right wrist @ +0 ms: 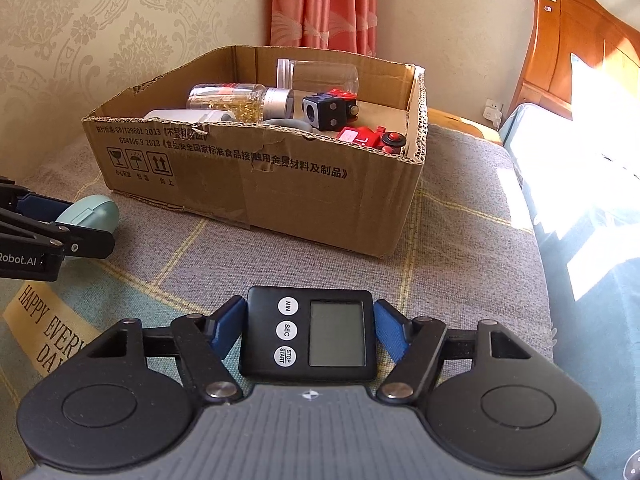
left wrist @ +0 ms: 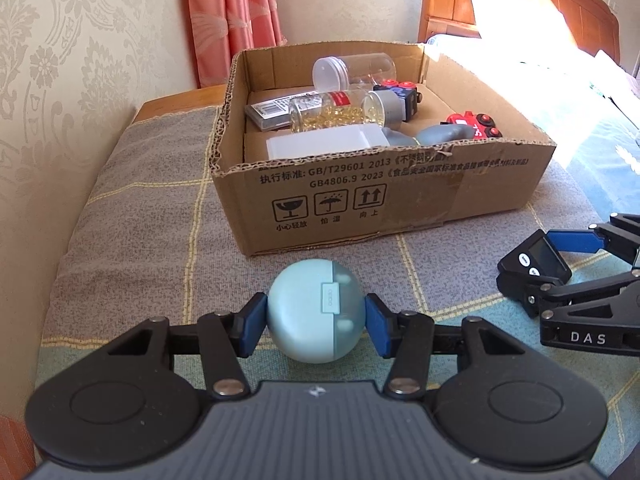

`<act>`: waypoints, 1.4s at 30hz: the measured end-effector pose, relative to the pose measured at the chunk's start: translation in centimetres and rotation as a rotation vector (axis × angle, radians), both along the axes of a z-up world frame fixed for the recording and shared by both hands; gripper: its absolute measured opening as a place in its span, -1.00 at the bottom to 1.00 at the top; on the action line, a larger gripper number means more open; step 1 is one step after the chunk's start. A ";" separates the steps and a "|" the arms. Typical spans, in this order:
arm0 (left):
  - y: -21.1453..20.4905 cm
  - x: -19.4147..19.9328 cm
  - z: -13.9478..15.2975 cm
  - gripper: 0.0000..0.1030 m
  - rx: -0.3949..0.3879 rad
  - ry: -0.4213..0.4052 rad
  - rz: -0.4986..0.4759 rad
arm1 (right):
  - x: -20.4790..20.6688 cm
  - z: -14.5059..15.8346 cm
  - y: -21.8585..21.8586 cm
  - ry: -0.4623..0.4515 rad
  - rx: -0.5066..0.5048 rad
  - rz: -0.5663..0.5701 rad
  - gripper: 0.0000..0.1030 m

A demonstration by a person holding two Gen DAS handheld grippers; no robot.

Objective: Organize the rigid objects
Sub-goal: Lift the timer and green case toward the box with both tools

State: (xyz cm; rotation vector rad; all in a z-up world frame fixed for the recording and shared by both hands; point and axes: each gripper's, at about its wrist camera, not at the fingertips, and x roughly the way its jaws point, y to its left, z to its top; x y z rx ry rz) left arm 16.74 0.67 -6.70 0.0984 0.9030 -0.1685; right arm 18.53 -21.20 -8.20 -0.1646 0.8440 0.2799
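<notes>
My left gripper (left wrist: 316, 320) is shut on a round light-blue earbud case (left wrist: 308, 312), held just in front of the cardboard box (left wrist: 360, 196). My right gripper (right wrist: 308, 330) is shut on a black digital timer (right wrist: 308, 332) with MIN, SEC and STOP/START buttons. The timer also shows in the left wrist view (left wrist: 534, 262), and the earbud case in the right wrist view (right wrist: 92, 210). The box (right wrist: 280, 196) holds a clear jar (left wrist: 352, 68), a bottle of yellow capsules (left wrist: 340, 112), a white case (left wrist: 320, 142), a black cube (right wrist: 330, 110) and a red toy car (left wrist: 474, 124).
The box stands on a grey checked cloth (left wrist: 140, 216) over a wooden table. A wallpapered wall and pink curtain (left wrist: 232, 12) lie behind. A wooden bed headboard (right wrist: 576, 48) and sunlit bedding are to the right.
</notes>
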 end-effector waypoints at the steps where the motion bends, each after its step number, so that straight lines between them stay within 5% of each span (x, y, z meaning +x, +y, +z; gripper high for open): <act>1: 0.0 -0.1 0.2 0.00 -0.001 0.000 -0.007 | -0.1 0.3 -0.1 -0.003 0.003 0.003 0.43; 7: -0.2 -0.7 2.1 0.00 -0.012 -0.020 -0.042 | -0.7 3.0 -0.4 -0.035 -0.006 0.050 0.42; 9: -0.3 -0.9 2.8 0.00 -0.017 -0.032 -0.048 | -0.7 4.2 -0.6 -0.051 -0.003 0.072 -0.16; 11: -0.3 -1.0 3.5 0.00 -0.025 -0.048 -0.053 | -0.3 5.6 -0.7 -0.066 -0.016 0.077 -0.15; 13: -0.4 -1.0 3.8 0.00 -0.025 -0.060 -0.054 | 0.4 6.6 -0.8 -0.088 -0.029 0.089 -0.07; 17: -0.5 -1.1 4.0 0.00 -0.024 -0.064 -0.057 | 1.0 6.7 -1.2 -0.107 -0.037 0.088 0.60; 33: -1.2 -0.7 3.0 0.00 -0.026 -0.030 -0.053 | 2.7 0.0 -4.7 0.074 0.027 0.235 0.69; 42: -1.6 -0.3 2.6 0.00 -0.017 -0.018 -0.060 | 1.8 -0.4 -3.7 0.071 -0.007 0.303 0.71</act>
